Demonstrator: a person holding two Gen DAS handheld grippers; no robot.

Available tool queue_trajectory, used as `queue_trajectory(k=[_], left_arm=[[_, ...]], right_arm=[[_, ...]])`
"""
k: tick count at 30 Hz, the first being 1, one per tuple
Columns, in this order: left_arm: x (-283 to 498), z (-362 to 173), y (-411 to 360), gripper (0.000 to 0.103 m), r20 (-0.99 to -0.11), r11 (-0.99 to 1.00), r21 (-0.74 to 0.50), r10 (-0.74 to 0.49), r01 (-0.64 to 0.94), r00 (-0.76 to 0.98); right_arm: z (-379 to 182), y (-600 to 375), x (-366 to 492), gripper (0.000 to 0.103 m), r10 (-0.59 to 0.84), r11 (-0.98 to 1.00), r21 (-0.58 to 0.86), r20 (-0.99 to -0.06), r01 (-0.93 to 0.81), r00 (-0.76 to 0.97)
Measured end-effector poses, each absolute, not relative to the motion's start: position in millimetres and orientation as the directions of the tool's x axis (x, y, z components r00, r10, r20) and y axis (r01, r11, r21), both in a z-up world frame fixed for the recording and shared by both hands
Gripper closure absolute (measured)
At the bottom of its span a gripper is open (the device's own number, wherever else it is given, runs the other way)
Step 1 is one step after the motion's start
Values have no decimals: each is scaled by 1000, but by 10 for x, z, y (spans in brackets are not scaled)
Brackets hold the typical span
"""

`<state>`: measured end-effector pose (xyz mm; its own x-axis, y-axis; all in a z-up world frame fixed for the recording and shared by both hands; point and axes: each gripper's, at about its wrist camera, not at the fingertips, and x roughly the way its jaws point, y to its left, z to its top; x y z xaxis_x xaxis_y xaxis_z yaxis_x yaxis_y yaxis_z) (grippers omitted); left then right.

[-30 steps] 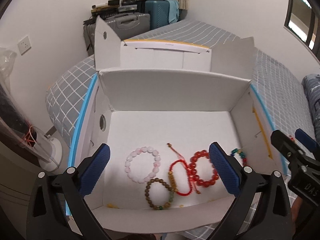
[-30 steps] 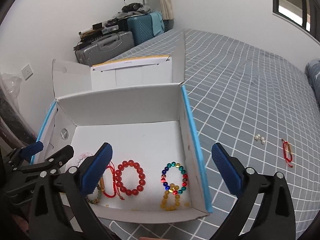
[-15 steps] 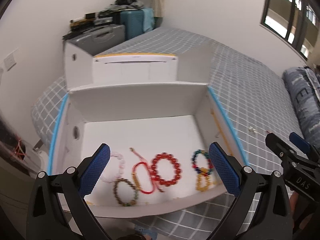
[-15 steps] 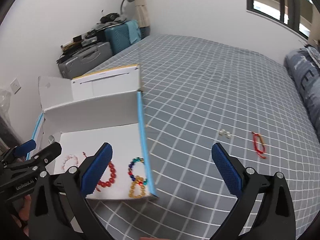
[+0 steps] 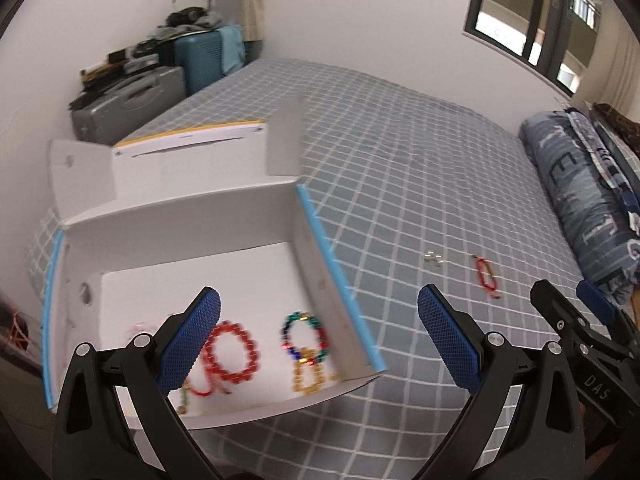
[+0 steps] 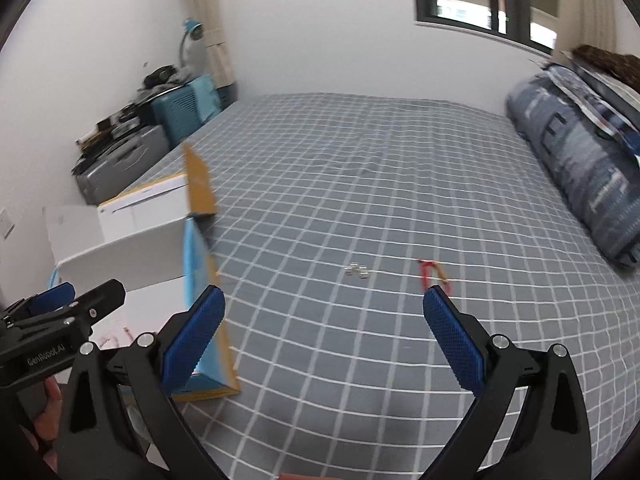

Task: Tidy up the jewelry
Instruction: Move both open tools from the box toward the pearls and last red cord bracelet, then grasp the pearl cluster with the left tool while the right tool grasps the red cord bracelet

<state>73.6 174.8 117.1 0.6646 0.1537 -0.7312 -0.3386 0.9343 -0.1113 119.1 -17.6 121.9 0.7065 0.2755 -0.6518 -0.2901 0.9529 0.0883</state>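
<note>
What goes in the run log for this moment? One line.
left gripper: open, empty | right gripper: open, empty | red string bracelet, pearls: on bed, outside box

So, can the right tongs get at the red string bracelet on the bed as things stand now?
Probably yes. The right tongs are open and empty, and the red string bracelet lies alone on the bedspread just ahead, with nothing between.
</note>
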Motion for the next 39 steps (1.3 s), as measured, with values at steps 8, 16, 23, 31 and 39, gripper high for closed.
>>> queue_trajectory(k=[8, 16, 23, 31, 39], left_arm=[[1196, 1131, 1340, 6, -748, 957, -102, 105, -270, 656], [1718, 996, 1110, 6, -763, 966, -116, 62, -231, 643], [2135, 822, 876, 6, -785, 975, -86, 62, -206, 617], [2581, 635, 806, 6, -795, 969, -93, 65, -228, 603], [2992, 197, 629, 6, -827, 975, -72, 59, -209, 560]], right_arm=[[1245, -590, 1534, 8, 201, 977, 78, -663, -201, 722], [1183, -888, 1959, 8, 192, 981, 106, -675, -163, 712], [1055, -995, 2294, 8, 145, 986, 35, -674, -165, 724], [739, -1167, 2618, 8, 130, 985, 12, -710, -172, 692], [240, -1143, 2848, 8, 126, 976, -20, -758, -216, 640]])
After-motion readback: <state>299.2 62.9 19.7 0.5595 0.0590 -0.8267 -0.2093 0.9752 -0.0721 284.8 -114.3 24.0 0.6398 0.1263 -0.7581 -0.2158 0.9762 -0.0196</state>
